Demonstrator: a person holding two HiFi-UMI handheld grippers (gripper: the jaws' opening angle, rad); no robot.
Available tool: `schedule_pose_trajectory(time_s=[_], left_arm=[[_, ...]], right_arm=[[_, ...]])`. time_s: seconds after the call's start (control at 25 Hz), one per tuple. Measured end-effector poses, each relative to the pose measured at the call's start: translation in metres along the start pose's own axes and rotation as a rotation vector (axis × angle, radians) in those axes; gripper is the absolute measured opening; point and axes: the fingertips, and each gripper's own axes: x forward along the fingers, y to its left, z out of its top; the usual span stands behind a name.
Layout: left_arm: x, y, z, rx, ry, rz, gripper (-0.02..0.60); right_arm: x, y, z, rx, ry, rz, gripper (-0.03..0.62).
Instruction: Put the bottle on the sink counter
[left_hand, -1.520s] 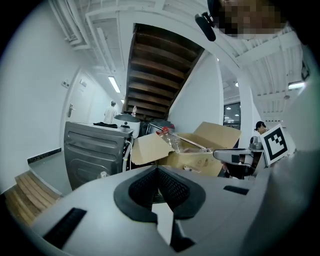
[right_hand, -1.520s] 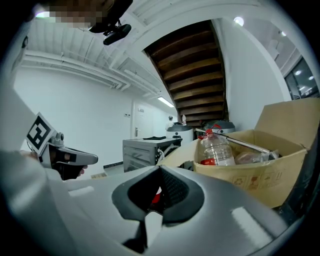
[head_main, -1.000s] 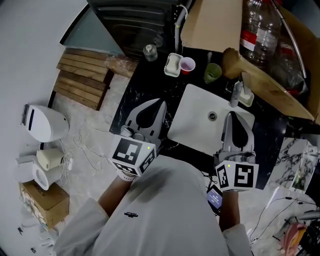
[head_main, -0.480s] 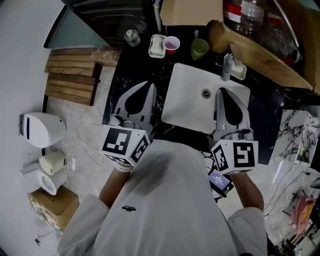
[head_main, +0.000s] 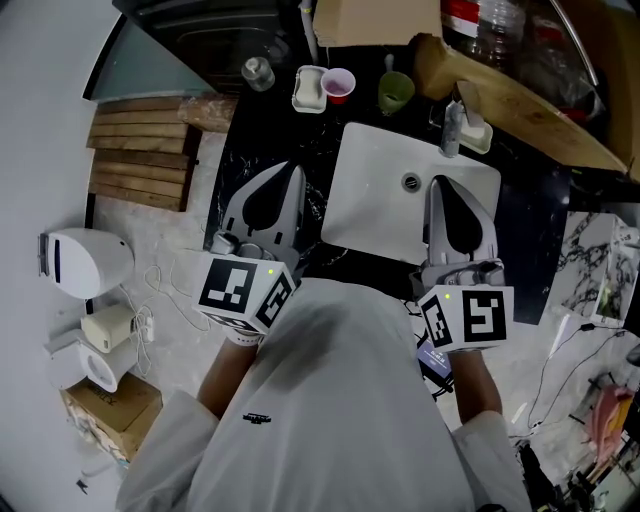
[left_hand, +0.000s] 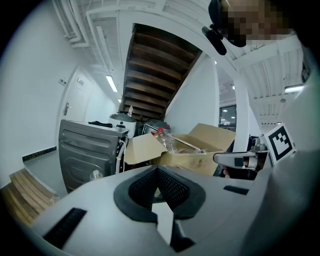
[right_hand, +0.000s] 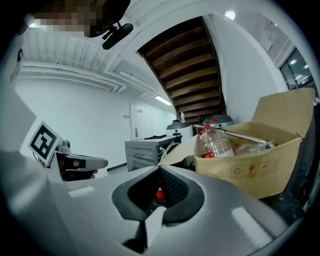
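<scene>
The left tongs (head_main: 290, 172) hang over the black desk (head_main: 238, 150) just left of the white sink (head_main: 375, 200), pinched together and empty. The right tongs (head_main: 441, 184) hang over the sink's right part, also closed on nothing. The clear plastic bottle (head_main: 497, 25) sits in the cardboard box (head_main: 375, 20) behind the sink, well apart from both.
</scene>
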Motion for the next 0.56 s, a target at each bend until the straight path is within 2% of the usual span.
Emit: schedule_pose_trajectory(time_s=[0.56], left_arm=[[0.0074,0.0038,-0.0021,-0.009,0.01,-0.007,0.006]], right_arm=[[0.0049,-0.0025,0.0025,-0.027,0.011,-0.002,0.011]])
